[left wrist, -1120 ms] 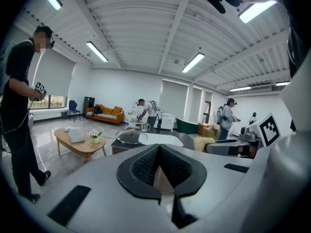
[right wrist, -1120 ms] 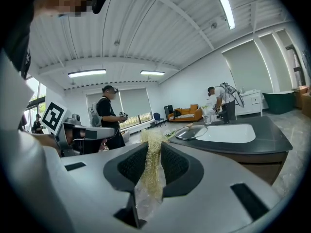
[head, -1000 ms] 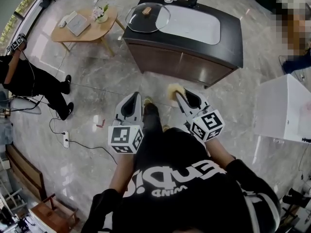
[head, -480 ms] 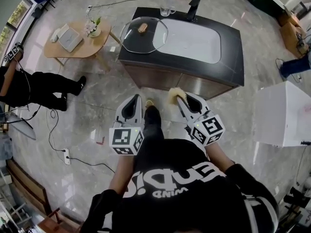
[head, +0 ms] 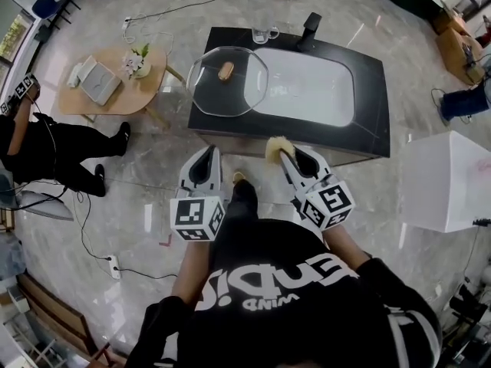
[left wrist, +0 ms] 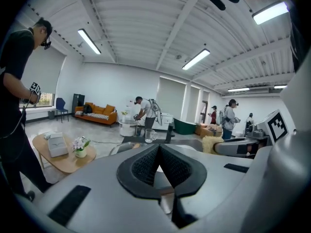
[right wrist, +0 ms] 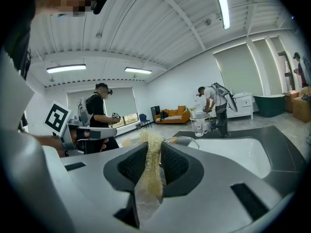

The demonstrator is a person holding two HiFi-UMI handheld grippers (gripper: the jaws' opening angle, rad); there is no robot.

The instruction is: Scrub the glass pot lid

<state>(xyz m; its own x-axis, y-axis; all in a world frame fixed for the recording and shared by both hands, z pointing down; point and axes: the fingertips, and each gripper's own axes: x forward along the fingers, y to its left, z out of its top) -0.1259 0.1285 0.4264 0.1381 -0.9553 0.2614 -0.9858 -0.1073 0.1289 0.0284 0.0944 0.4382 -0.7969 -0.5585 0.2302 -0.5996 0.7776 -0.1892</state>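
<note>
Far left: wooden side table (head: 103,102) with a small flower vase (head: 138,66) on it.

My left gripper (head: 206,153): jaws pressed together, nothing between them.

Ahead, well apart from both grippers: glass pot lid (head: 227,80), lying flat on the left end of the black counter (head: 368,129), brown knob up. Its right edge overlaps the white sink basin (head: 314,90). A glass mug (head: 263,34) and a dark faucet (head: 311,23) stand at the counter's far edge.

My right gripper (head: 284,154): jaws clamped on a straw-coloured fibrous scrubber (right wrist: 152,152), its tuft poking past the tips.

Far right: white box (head: 449,179) on the floor.
</note>
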